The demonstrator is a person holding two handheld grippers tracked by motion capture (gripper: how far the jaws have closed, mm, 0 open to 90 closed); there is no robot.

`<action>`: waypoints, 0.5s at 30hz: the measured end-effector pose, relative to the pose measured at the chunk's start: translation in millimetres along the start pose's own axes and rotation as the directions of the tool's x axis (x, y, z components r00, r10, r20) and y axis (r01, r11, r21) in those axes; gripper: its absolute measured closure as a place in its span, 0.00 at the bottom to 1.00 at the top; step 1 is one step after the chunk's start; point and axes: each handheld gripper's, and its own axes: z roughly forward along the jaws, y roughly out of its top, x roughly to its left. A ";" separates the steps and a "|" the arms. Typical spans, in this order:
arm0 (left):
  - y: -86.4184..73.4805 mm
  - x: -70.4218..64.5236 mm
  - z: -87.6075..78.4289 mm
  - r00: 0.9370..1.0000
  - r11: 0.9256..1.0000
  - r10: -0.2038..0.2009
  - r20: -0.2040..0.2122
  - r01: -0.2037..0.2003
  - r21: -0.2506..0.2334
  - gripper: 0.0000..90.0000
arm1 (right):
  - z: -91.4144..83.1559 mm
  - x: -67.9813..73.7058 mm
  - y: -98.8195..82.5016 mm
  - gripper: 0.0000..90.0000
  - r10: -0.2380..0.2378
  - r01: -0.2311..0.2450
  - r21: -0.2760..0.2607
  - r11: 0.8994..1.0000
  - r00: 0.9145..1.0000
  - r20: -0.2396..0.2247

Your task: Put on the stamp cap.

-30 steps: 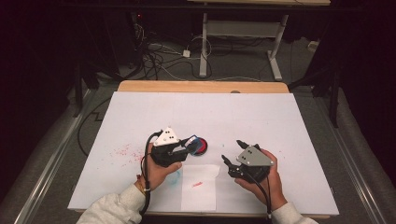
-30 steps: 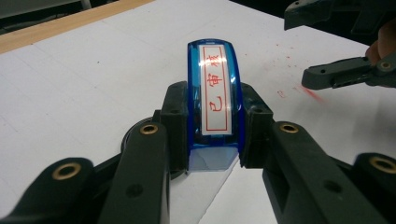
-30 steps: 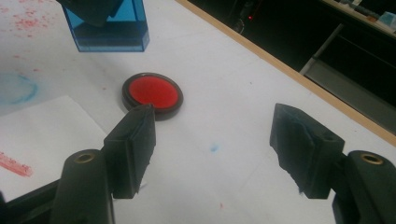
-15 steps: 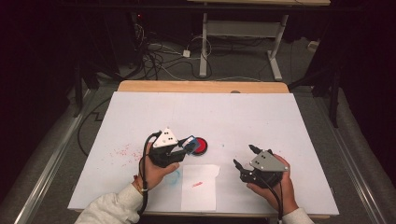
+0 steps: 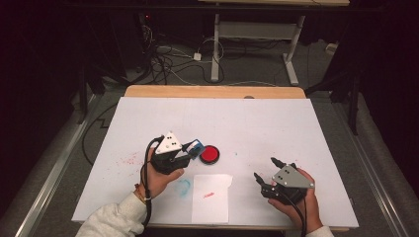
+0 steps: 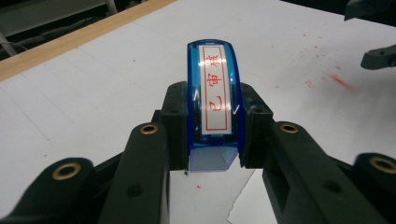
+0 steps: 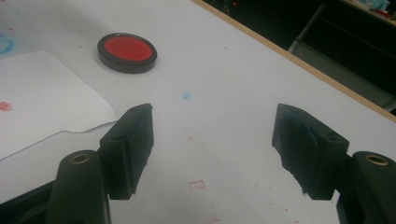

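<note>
Since a second ago the right gripper (image 5: 267,172) has slid toward the table's right side, away from the paper sheet (image 5: 211,197), its jaws having just been opening with nothing between them. Left gripper (image 5: 190,148) jaws clamp the blue stamp (image 6: 214,100) by its long sides, its long axis running straight out from them, tip just beside the red ink pad (image 5: 210,154).

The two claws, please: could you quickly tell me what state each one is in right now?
Left claw: shut on the blue stamp.
Right claw: open, nothing between its jaws, which have just been opening.
</note>
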 end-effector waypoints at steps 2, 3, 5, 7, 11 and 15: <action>0.5 2.3 -1.8 1.000 1.000 0.002 -0.010 -0.002 0.002 0.75 | 0.9 0.3 -0.4 0.33 -0.002 0.002 0.005 1.000 1.000 -0.003; 0.3 3.6 -2.5 1.000 1.000 -0.005 -0.014 0.005 0.003 0.75 | 1.6 0.6 -0.4 0.33 0.001 -0.001 0.006 1.000 1.000 -0.006; -0.3 6.4 -4.4 1.000 1.000 -0.009 -0.023 0.009 0.007 0.75 | 3.6 1.3 -0.3 0.33 -0.004 0.004 0.009 1.000 1.000 -0.012; -0.9 9.2 -6.2 0.999 1.000 -0.016 -0.035 0.017 0.008 0.75 | 5.0 2.7 -0.1 0.33 -0.008 0.009 0.014 1.000 1.000 -0.018; -1.3 14.9 -7.2 0.998 0.999 -0.031 -0.049 0.032 0.019 0.75 | 4.8 3.7 0.1 0.33 -0.014 0.014 0.012 1.000 1.000 -0.021; -1.0 19.1 -6.9 0.997 0.999 -0.035 -0.063 0.037 0.025 0.75 | 2.2 2.6 -1.4 0.32 -0.012 0.012 0.010 1.000 1.000 -0.013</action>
